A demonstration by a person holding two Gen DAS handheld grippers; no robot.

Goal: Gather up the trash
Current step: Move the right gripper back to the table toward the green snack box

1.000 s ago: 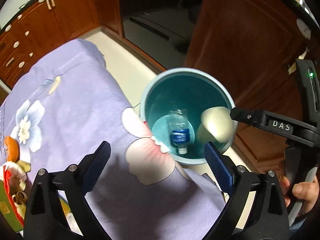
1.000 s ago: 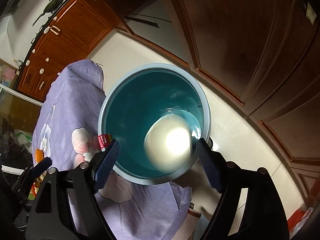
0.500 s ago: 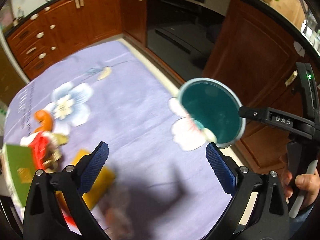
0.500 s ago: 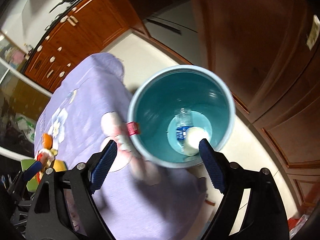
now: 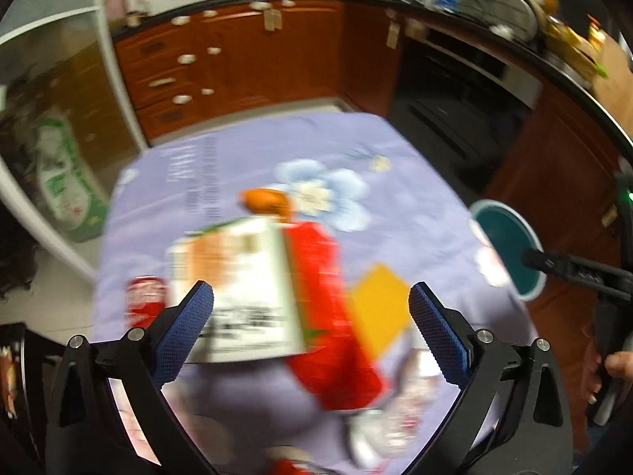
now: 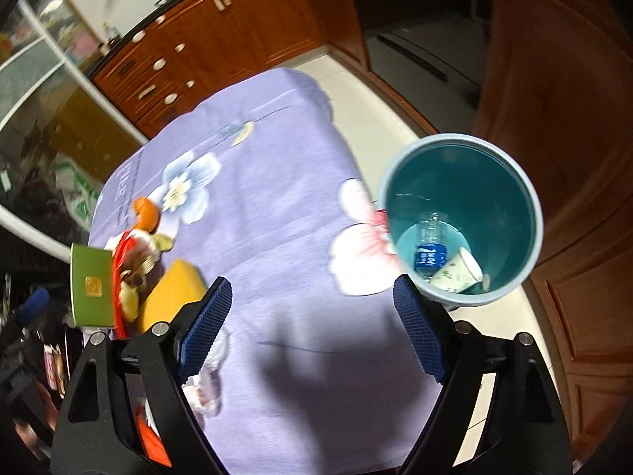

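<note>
- The left gripper point(image 5: 310, 314) has its jaws spread wide with nothing between them, poised above a blurred heap of trash on the worktop point(image 5: 399, 182), which is covered by a lilac cloth printed with flowers.
- Under that gripper lies a white-and-orange carton point(image 5: 237, 277) with small print on its side, and a red packet point(image 5: 328, 316) lies against it.
- A yellow sponge-like block point(image 5: 378, 308) sits just right of the red packet; a red soda can point(image 5: 144, 301) stands left of the carton, near the left finger point(image 5: 184, 326).
- An orange piece point(image 5: 265, 200) rests beyond the carton, beside a blue flower print.
- A crumpled clear wrapper point(image 5: 391, 407) lies in the foreground; it is too blurred to identify further.
- The right gripper point(image 6: 312, 326) also has its jaws spread and holds nothing, above the bare near part of the cloth.
- A blue bin point(image 6: 526, 198) stands on the floor against the worktop's right edge.
- In the bin lie a clear plastic bottle point(image 6: 431, 245) with a blue label and a paper cup point(image 6: 459, 273) on its side, touching each other.
- In the right wrist view a green box point(image 6: 91, 285) stands at the left of the trash heap.
</note>
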